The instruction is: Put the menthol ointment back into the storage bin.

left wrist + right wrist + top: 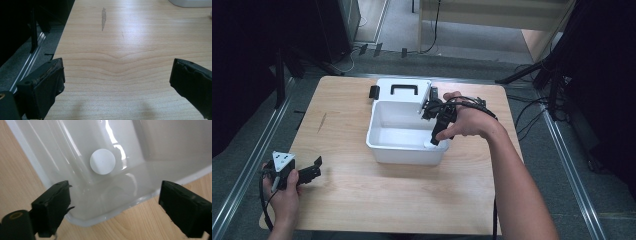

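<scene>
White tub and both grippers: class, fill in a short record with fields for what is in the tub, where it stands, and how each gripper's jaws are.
tub: white, open, on the wooden table, toward its far middle
lid: white, black handle, behind the tub
in tub: one white disc on the bottom
right gripper: above the tub's near right corner, jaws open, nothing between them
left gripper: over bare table at the near left, jaws open, nothing held

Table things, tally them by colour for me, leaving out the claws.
White: 3, the bin, its lid with a black handle, and a round disc inside the bin.
Black: 1, a small clip beside the lid.
Total: 4
</scene>
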A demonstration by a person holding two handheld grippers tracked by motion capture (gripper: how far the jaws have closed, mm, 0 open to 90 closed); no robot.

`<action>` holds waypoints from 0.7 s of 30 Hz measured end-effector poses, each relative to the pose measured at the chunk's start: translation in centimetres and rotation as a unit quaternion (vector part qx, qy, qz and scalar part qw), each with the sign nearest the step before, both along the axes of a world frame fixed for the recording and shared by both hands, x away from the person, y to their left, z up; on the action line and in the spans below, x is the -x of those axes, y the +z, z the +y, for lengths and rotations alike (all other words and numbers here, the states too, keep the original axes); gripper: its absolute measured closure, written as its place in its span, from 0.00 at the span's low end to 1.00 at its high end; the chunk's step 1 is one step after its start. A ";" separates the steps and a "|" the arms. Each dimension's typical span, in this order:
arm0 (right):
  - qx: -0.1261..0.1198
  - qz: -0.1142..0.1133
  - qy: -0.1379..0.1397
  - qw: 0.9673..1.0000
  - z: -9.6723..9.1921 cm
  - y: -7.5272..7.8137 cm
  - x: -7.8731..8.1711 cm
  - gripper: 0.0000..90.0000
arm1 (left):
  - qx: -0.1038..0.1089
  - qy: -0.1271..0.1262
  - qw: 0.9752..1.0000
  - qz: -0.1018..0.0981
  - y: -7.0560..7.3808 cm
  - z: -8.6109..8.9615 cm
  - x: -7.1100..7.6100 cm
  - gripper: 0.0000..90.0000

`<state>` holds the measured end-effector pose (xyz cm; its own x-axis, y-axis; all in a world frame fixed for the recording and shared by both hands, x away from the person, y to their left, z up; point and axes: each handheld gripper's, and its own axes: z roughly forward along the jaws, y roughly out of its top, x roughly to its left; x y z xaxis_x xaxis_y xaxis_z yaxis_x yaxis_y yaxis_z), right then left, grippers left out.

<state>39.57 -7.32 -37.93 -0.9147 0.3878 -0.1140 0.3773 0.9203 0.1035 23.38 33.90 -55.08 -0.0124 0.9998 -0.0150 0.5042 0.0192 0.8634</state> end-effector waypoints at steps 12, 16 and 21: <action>-0.027 0.002 -0.040 0.999 -3.6 0.2 0.4 0.03 | 0.000 0.001 1.000 0.000 0.0 -0.1 0.0 0.01; -0.033 0.002 -0.050 0.998 -4.8 -0.2 0.7 0.03 | -0.001 0.001 1.000 0.000 0.0 -0.1 0.0 0.01; -0.047 -0.003 -0.065 0.997 -6.3 -0.8 1.0 0.03 | -0.001 0.000 1.000 0.001 0.0 -0.1 0.0 0.01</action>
